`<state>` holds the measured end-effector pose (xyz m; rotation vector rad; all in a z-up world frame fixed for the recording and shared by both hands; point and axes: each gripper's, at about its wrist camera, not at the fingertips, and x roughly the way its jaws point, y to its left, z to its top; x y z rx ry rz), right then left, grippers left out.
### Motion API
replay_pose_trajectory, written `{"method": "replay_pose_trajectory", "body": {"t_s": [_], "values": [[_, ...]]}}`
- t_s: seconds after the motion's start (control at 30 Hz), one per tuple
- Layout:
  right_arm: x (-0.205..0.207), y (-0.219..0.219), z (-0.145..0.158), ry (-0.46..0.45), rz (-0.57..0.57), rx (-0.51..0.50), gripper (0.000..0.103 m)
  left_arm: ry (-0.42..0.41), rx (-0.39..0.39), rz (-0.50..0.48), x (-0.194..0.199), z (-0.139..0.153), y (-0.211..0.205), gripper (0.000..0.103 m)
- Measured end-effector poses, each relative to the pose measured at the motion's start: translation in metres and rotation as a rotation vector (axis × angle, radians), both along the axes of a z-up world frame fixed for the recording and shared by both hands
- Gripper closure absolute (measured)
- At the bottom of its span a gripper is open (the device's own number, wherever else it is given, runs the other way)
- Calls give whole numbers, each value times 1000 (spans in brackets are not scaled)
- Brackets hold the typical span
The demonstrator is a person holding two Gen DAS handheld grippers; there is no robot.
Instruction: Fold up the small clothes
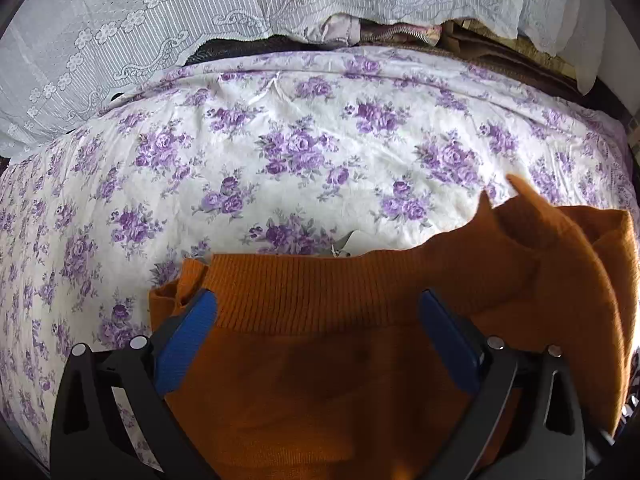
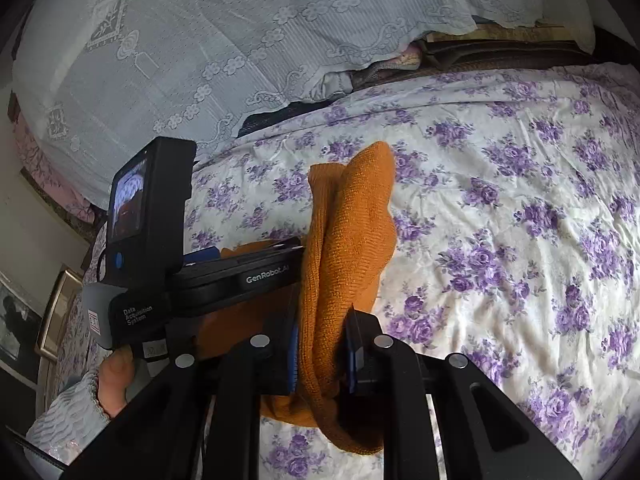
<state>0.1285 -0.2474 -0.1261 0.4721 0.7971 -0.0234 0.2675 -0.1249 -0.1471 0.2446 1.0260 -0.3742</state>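
Clenching a bunched fold of the orange knitted garment (image 2: 348,248), the right tool (image 2: 320,350) lifts it lengthwise above the floral bedsheet (image 2: 500,220), while the left tool (image 1: 316,320) stands released astride its ribbed hem.

Right hand-held gripper (image 2: 322,354) clamps orange knit (image 2: 344,240) (bunched) above floral sheet (image 2: 500,220).
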Motion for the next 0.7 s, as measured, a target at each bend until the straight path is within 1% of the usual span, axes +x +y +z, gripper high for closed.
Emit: {"method": "replay_pose_trajectory", "body": {"t_s": [0.17,0.33,0.53,0.7], "values": [[6,24,10,-13,45,-22,85,-28,-20,12,0,14,16,5],[16,52,23,-24,95,-42,85,-61,-34,54,6,29,44,5],[30,91,35,-35,157,-60,85,-101,-31,130,14,41,88,5],[42,128,40,-40,225,-68,85,-112,-32,197,20,44,128,5]]}}
